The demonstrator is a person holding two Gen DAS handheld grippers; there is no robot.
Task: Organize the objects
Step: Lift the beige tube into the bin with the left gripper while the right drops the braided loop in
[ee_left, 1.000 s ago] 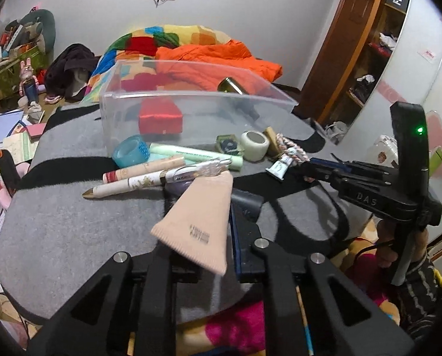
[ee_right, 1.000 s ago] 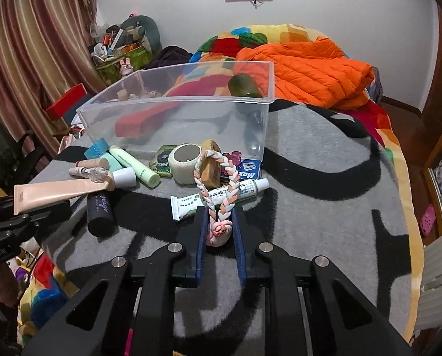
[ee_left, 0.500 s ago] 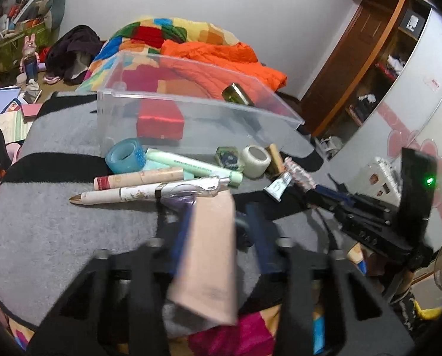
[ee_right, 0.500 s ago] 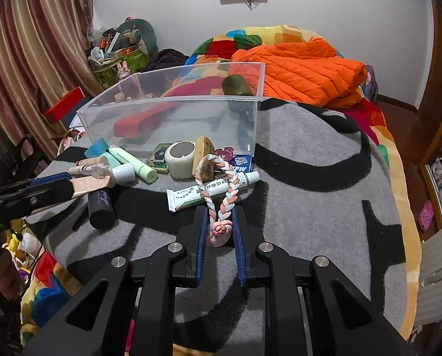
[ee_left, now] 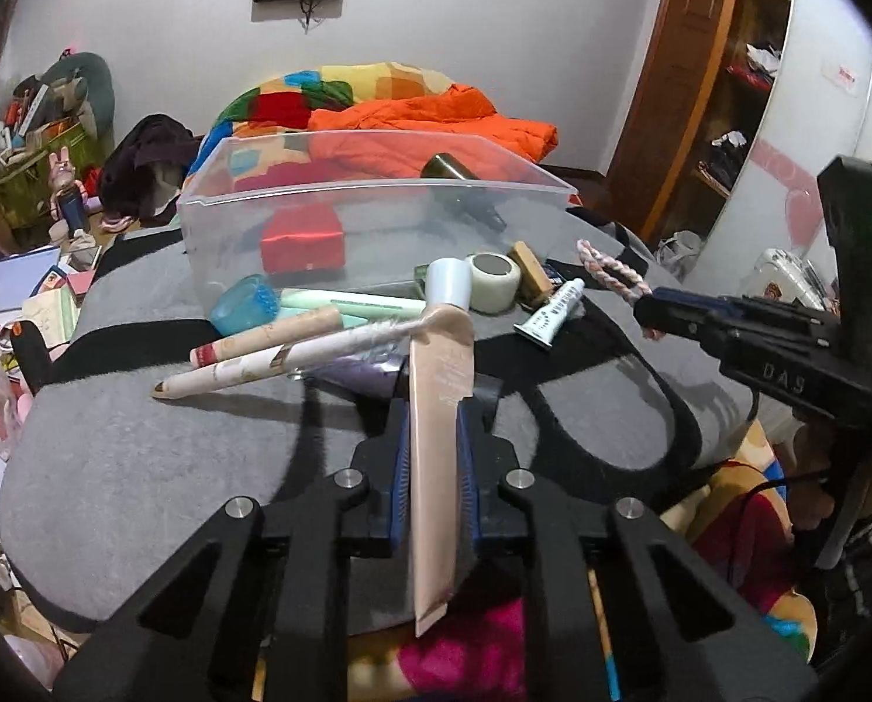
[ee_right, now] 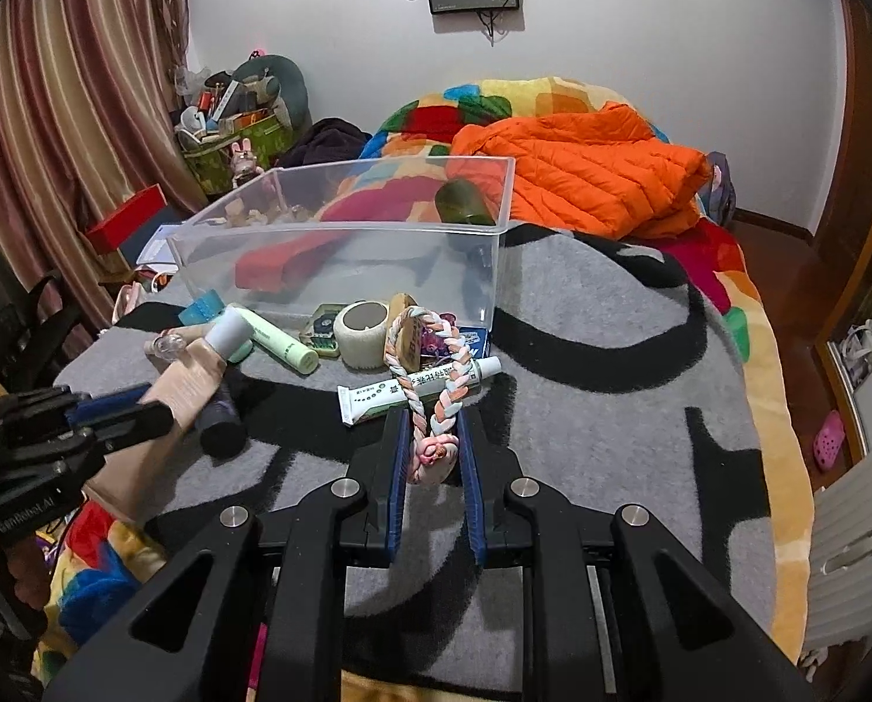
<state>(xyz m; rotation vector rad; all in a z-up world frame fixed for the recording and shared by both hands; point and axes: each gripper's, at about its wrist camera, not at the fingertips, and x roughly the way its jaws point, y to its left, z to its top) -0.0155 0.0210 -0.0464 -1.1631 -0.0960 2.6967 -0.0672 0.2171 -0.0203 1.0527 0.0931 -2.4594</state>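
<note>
Beige cosmetic tube [ee_left: 440, 409] sits clamped in the left gripper [ee_left: 434, 439], its long axis running straight ahead along the fingers, white cap farthest, aimed at the frame's centre. Lower centre of the right view, the right gripper [ee_right: 433, 450] pinches a braided cord [ee_right: 436, 374]. Farther up, past the scattered toiletries, the clear bin [ee_left: 371, 199] stands directly ahead of both, roughly equally near.

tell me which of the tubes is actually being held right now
The beige tube with the white cap, clamped in the left gripper. The white toothpaste tube and pale green tube lie loose on the blanket.
</note>
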